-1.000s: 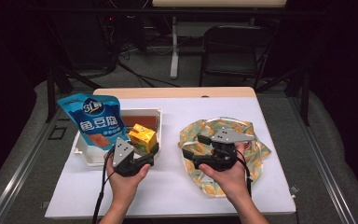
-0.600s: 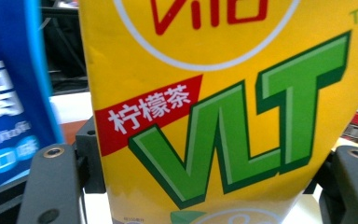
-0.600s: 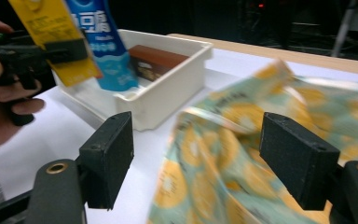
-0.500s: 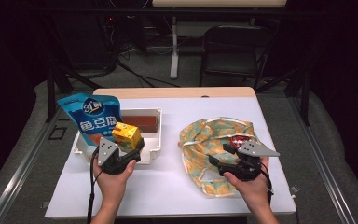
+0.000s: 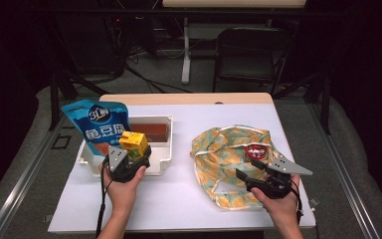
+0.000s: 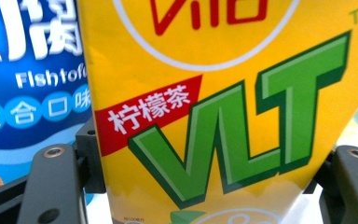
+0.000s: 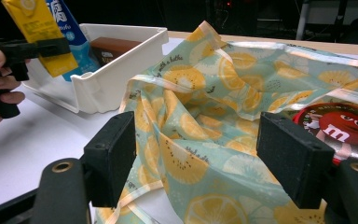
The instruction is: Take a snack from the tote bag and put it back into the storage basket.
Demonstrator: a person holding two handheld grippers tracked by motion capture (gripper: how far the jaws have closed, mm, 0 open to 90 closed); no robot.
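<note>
The white counter (image 5: 179,199) carries a white bin (image 5: 161,159) on the person's left and a crumpled, fruit-printed cloth bag (image 5: 224,149) on the right, with a round red candy tin (image 5: 256,151) lying on the fabric. A blue snack pouch (image 5: 97,124) leans in the bin's near-left end beside a brown box (image 5: 151,130). The step in hand looks like moving goods from bin to bag: the left hand-held gripper (image 5: 129,158) pinches a yellow lemon tea carton (image 5: 134,143) by its sides, tilted, held above the bin's front part and clear of the pouch. The right hand-held gripper (image 7: 196,163) stands spread over the bag's near folds with only loose cloth between its jaws, gripping nothing. Next, I judge, the right one must catch an edge of the bag to hold its mouth open, so the carton can be carried across and lowered inside.
</note>
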